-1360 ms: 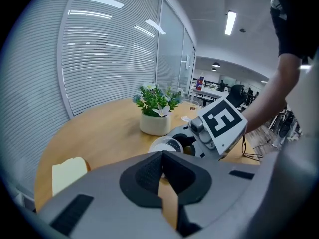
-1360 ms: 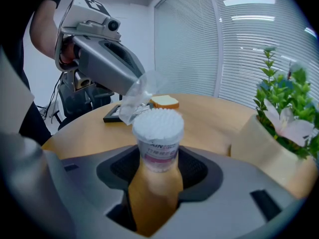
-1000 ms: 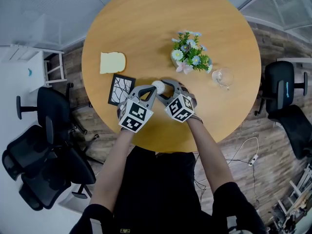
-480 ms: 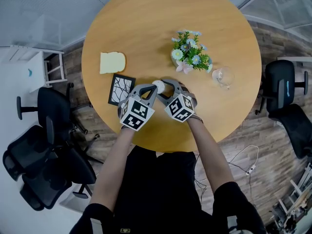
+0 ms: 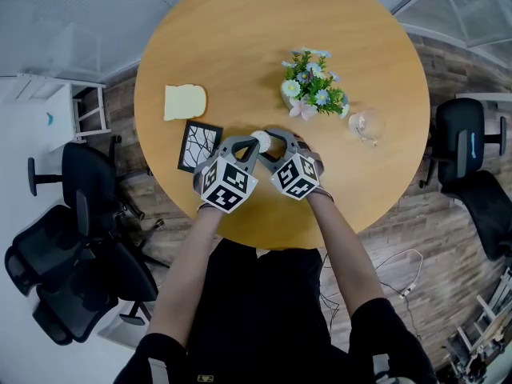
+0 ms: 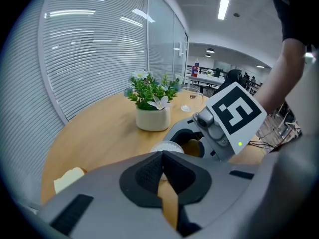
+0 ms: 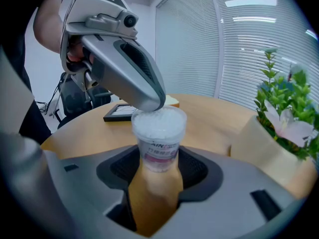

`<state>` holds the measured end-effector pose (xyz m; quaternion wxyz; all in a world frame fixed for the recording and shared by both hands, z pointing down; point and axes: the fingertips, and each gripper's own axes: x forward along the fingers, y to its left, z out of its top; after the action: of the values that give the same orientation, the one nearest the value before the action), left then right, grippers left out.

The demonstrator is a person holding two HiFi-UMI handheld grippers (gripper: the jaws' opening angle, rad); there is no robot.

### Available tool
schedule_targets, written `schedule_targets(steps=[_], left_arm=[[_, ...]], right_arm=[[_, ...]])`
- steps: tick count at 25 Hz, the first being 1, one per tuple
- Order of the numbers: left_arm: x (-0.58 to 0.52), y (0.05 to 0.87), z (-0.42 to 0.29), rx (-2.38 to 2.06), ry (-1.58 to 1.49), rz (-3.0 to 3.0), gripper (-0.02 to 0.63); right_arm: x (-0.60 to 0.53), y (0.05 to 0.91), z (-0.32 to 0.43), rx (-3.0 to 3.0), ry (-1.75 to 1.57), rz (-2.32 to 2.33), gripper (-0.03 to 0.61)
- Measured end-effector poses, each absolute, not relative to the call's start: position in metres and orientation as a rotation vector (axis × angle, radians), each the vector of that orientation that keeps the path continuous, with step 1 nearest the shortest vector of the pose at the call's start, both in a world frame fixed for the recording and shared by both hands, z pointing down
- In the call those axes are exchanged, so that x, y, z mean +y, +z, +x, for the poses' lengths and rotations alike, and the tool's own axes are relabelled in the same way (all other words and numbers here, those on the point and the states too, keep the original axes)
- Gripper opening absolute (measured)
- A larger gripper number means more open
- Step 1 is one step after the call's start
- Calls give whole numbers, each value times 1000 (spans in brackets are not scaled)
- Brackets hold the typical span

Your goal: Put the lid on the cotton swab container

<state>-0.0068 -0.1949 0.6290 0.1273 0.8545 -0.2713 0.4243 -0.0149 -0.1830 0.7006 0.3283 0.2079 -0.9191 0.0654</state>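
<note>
Right gripper view: with the right gripper (image 7: pixel 158 167) hugging the clear round plastic cotton swab tub (image 7: pixel 159 133) on the round wooden table (image 7: pixel 214 118), press the pinched-shut left gripper (image 7: pixel 151 102) straight down, gently, on its top.

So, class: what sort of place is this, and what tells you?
Most likely an office meeting room: a round wooden table, black swivel chairs beside it, and slatted blinds on glass partitions.

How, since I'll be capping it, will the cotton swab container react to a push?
Probably light: the cotton swab container looks like thin clear plastic packed with swabs. Tall and narrow, it could tip if pushed near the top, though the right gripper's jaws hold its base.
</note>
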Motion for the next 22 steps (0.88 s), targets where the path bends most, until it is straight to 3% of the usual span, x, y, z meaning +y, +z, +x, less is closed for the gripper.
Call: schedule_targets(steps=[22], left_arm=[[-195, 628, -8, -802, 1156, 2432, 6]], right_arm=[[-181, 701, -15, -2405, 127, 552, 236]])
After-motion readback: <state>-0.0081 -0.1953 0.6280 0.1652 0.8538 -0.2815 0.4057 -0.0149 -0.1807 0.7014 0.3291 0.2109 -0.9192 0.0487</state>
